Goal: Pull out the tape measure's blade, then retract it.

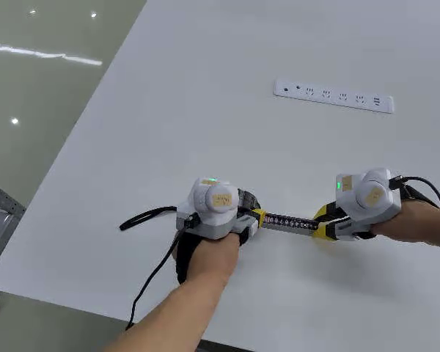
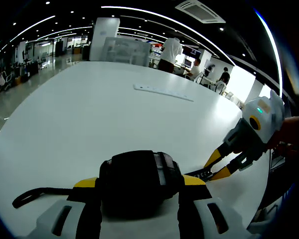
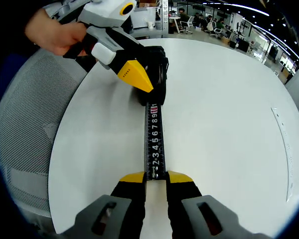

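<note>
The left forearm rises from the near edge of the white surface [image 1: 205, 110], and the left hand [image 1: 209, 253] is wrapped around the handle from behind, knuckles up. The left gripper [image 1: 248, 220] points to the right and sits low over the surface. Its yellow-tipped jaws are closed against the two sides of the black tape measure case [image 2: 139, 174], which fills the space between them. A black wrist strap [image 1: 143, 217] trails from the case and lies curved on the surface to the left.

A short length of blade [image 3: 155, 139] runs straight from the case, low over the surface, with printed numbers facing up. It spans the gap between the two grippers.

The right gripper [image 3: 156, 177] faces the left one. Its jaws are drawn almost together, leaving a narrow slit that pinches the end of the blade. The right hand [image 1: 411, 220] comes in from the right edge and holds the gripper level, with a black cable looping above the wrist.

A white power strip [image 1: 334, 96] lies well apart, farther back on the surface.
</note>
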Tool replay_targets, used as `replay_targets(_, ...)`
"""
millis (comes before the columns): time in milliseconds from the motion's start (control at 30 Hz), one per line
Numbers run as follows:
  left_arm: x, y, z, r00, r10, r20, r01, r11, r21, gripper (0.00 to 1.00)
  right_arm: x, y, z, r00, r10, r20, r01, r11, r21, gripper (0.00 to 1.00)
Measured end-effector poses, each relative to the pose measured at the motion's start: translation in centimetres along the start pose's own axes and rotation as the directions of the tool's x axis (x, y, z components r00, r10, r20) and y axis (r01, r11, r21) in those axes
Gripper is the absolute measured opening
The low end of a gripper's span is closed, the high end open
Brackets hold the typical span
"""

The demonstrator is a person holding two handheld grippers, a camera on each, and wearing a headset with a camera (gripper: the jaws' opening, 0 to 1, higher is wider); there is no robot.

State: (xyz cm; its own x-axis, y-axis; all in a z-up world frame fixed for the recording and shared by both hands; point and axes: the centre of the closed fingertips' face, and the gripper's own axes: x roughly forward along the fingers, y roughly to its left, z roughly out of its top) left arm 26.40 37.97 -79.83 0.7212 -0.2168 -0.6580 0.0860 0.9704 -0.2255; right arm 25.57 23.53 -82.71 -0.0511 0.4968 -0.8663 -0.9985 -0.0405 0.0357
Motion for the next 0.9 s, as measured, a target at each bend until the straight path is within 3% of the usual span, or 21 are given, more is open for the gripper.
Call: replay_targets(900,0.0,0.0,0.0,1.0,-0.007,-0.005,0.007,1.0,-0.004,0.58,1.9,0.0,3.5,0.999,0.016,0.041,-0.015,1.0,-0.02,0.12)
